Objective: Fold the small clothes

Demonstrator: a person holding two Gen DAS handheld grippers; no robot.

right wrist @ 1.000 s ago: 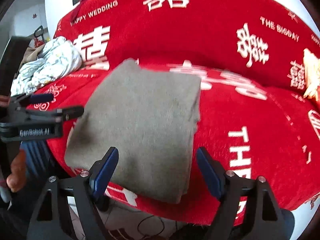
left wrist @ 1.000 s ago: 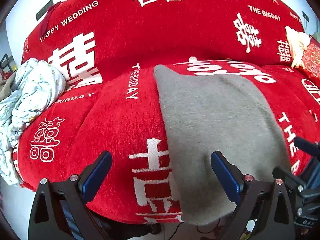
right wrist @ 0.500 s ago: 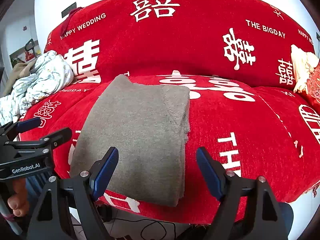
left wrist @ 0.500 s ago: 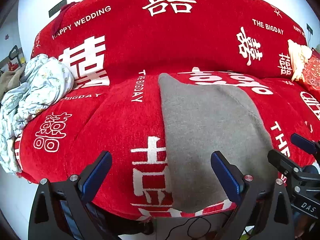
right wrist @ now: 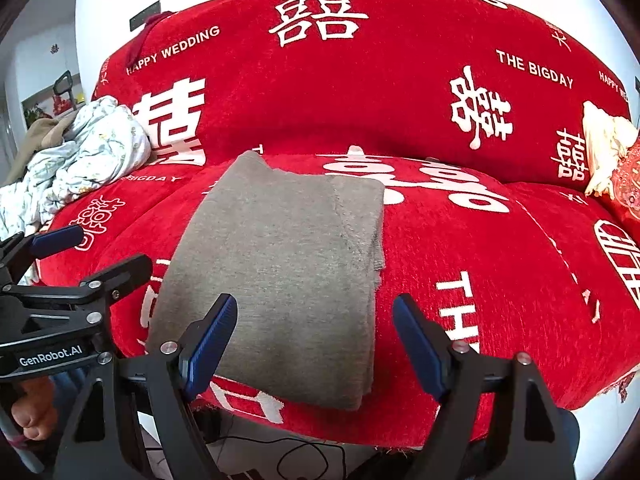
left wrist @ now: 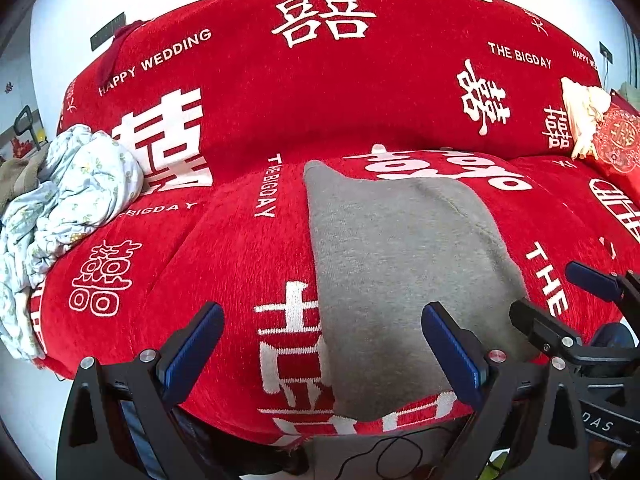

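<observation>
One folded grey garment (right wrist: pixel 280 272) lies flat on the seat of a red sofa (right wrist: pixel 500 260) covered in white wedding lettering, its near edge at the cushion's front. Two grippers hover just short of it: the left gripper (left wrist: pixel 320 348) and the right gripper (right wrist: pixel 316 344), each with blue-padded jaws spread wide and pinching nothing. One crumpled pale floral cloth (left wrist: pixel 68 200) sits heaped at the sofa's left end.

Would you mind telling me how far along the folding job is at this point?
Done: the grey garment lies folded flat on the red sofa seat. In hand: nothing; the left gripper and right gripper are open above it. Left: the crumpled floral clothes look unfolded.
</observation>
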